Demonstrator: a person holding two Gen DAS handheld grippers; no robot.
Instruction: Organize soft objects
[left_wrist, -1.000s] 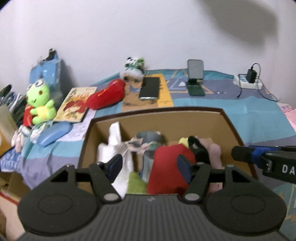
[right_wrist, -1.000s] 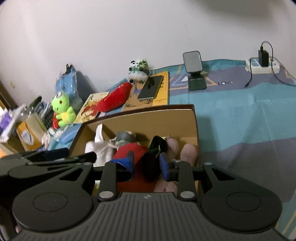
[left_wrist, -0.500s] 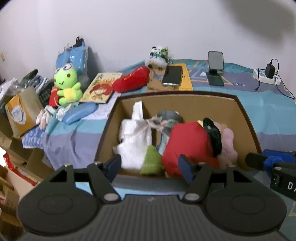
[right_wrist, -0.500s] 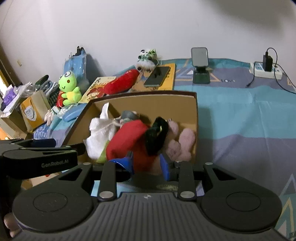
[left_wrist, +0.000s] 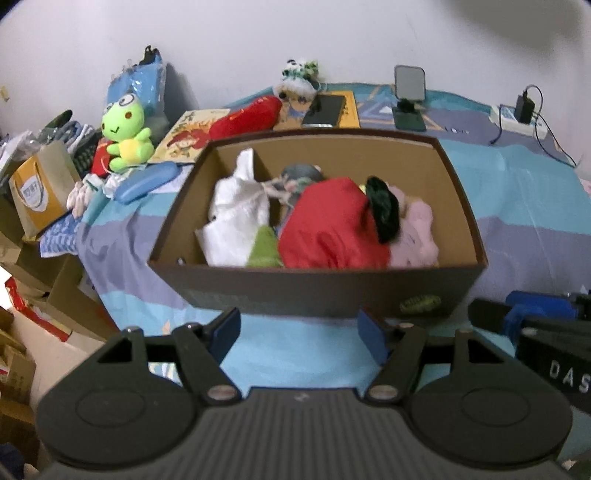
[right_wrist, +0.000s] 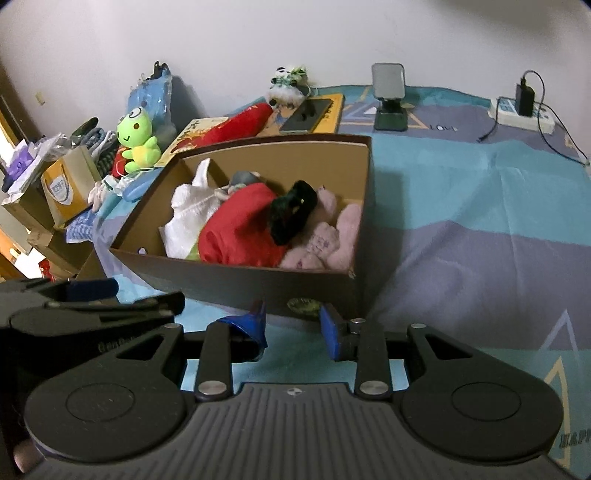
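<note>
Bedspread (left_wrist: 517, 192) now shows between both grippers and the cardboard box (left_wrist: 317, 291)
Both have pulled back from over the box; left gripper (left_wrist: 299, 334) gapes wide and empty, right gripper (right_wrist: 293, 330) is narrow, opening, empty; red plush (left_wrist: 332, 225) stays inside

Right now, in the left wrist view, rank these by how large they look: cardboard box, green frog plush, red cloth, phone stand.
1. cardboard box
2. red cloth
3. green frog plush
4. phone stand: it sits farther back, so its true size is unsure.
</note>
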